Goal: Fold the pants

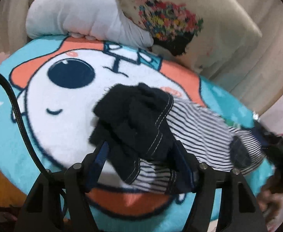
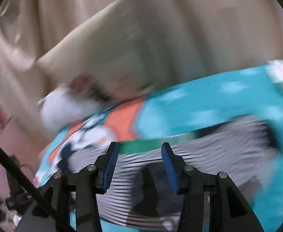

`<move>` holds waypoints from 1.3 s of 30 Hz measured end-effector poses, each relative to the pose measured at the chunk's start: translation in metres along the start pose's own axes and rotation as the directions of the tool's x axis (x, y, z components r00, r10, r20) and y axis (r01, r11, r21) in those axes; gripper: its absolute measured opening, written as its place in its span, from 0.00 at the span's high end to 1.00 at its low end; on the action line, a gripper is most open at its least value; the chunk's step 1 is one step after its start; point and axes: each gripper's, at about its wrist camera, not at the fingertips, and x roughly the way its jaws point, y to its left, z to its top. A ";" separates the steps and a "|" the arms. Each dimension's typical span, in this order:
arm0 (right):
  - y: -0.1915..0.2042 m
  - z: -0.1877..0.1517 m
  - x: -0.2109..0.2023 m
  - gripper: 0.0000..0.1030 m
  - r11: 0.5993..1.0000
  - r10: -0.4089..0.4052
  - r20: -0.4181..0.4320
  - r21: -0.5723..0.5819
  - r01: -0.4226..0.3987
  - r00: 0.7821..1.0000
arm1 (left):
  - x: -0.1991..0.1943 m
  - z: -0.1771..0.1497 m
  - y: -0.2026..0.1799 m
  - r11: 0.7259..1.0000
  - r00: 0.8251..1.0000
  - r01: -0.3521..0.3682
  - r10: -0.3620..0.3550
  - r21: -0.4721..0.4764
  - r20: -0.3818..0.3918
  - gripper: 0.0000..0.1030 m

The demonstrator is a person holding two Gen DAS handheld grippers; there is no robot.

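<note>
Small striped pants (image 1: 203,133) with dark navy cuffs lie on a turquoise cartoon blanket (image 1: 50,96). My left gripper (image 1: 141,148) stands around the bunched navy cuff (image 1: 137,119), and the cloth fills the gap between the blue pads (image 1: 100,154). In the blurred right wrist view the striped pants (image 2: 219,147) with a green waistband (image 2: 151,144) lie under my right gripper (image 2: 139,164), which is open and empty just above the cloth. A dark patch (image 2: 149,189) shows on the pants between its fingers.
A white stuffed toy (image 1: 79,11) and a beige pillow with a colourful print (image 1: 170,19) sit at the blanket's far edge. Beige curtains (image 2: 141,29) hang behind. A black cable (image 1: 15,104) runs along the left.
</note>
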 end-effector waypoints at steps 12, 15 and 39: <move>-0.009 -0.008 0.061 0.54 0.998 0.031 -0.157 0.052 -0.023 0.987 | -0.035 0.000 0.004 0.999 0.994 0.045 -0.044 -0.005 0.101 0.34; -0.066 0.001 0.020 0.54 0.981 -0.128 -0.083 0.138 0.138 0.988 | -0.025 -0.003 -0.004 0.998 0.996 0.055 -0.056 0.008 0.075 0.34; -0.137 -0.021 -0.080 0.35 0.943 -0.180 0.079 0.298 0.149 0.980 | 0.142 0.043 -0.281 0.830 0.851 0.467 -0.328 0.306 -0.410 0.24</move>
